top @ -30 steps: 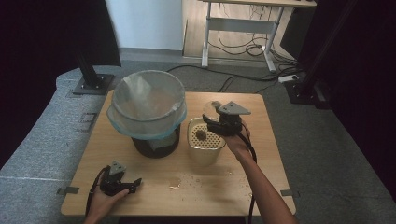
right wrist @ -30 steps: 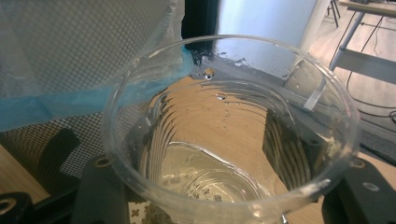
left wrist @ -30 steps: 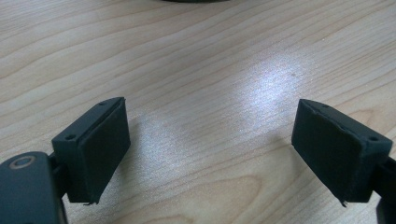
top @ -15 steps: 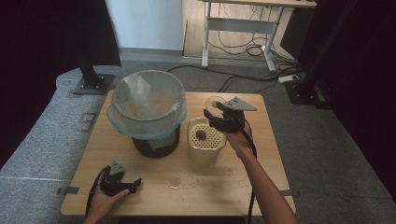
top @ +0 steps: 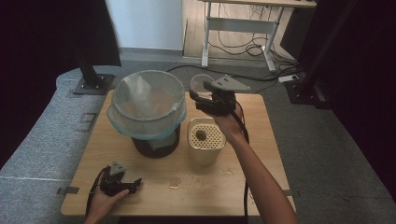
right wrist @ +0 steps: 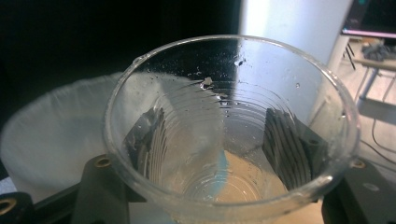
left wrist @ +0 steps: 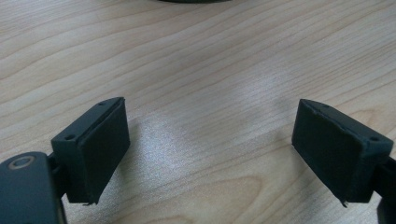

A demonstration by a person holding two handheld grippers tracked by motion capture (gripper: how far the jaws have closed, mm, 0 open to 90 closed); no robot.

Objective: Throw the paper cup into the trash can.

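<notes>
My right gripper (top: 201, 99) is shut on a clear plastic cup (top: 200, 83), held in the air beside the bin's right rim and above the cream container (top: 205, 140). In the right gripper view the cup (right wrist: 229, 126) is empty, wet inside, with both black pads (right wrist: 285, 149) pressed on its sides. A bin lined with a pale translucent bag (top: 147, 105) stands at the table's left centre. My left gripper (top: 133, 183) rests on the table's front left, jaws open; its pads (left wrist: 100, 144) stand wide apart over bare wood.
The cream container has a perforated top with a dark lump (top: 201, 135) on it. A small wet patch (top: 175, 182) marks the wooden table (top: 261, 158) near the front. Black stands (top: 88, 74) and desk legs (top: 205, 42) lie beyond the table's far edge.
My right gripper has risen with the cup and moved toward the bin's rim, clear of the cream container. The left gripper has stayed in place.
</notes>
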